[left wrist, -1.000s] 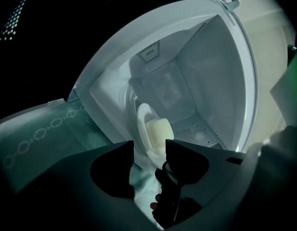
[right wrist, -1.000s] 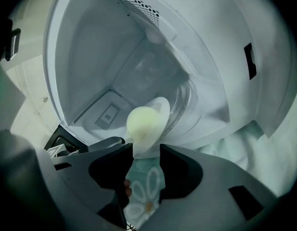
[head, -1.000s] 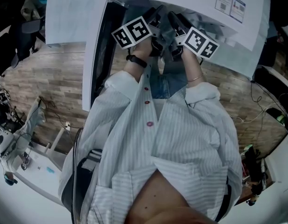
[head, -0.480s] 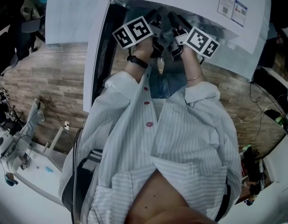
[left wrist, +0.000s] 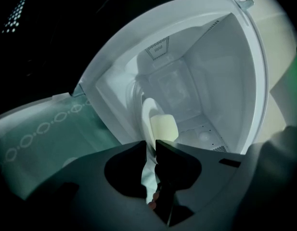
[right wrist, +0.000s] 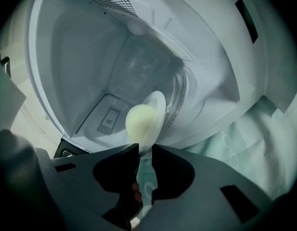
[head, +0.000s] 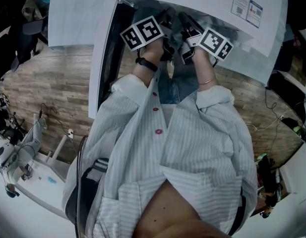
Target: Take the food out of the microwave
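Food (left wrist: 163,128), a pale yellowish lump, sits on a white plate (left wrist: 147,113) inside the open microwave (left wrist: 220,81), whose white cavity holds nothing else that shows. Both gripper views see the plate nearly edge-on. The left gripper (left wrist: 152,150) is closing its jaws on one side of the plate's rim, which runs down into the narrow gap between them. The right gripper (right wrist: 144,150) is closing on the opposite side, and the rim (right wrist: 155,110) fills the gap at its tips. From the head view, both arms reach forward side by side into the microwave's mouth (head: 143,4), beside the swung-out door (head: 100,58)
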Motion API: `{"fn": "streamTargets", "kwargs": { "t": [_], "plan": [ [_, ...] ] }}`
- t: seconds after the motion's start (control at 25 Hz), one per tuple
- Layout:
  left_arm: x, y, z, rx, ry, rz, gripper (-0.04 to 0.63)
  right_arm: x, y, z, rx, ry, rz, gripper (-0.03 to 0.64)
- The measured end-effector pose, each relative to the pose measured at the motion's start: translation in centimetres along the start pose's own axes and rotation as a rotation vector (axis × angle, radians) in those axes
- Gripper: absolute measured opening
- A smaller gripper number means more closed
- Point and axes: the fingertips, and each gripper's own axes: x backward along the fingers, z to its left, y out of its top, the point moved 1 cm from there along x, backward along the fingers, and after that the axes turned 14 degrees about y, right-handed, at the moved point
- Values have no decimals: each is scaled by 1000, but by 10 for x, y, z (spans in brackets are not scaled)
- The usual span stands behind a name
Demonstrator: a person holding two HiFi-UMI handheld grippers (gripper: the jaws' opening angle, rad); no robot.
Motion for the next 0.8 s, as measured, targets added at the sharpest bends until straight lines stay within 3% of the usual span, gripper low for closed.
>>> {"fn": "streamTargets", "kwargs": {
  "t": [0.8],
  "plan": [
    [8,-10,3,108,-44,21,43,10,-8,1,-124,45,-34,77]
  ]
}}
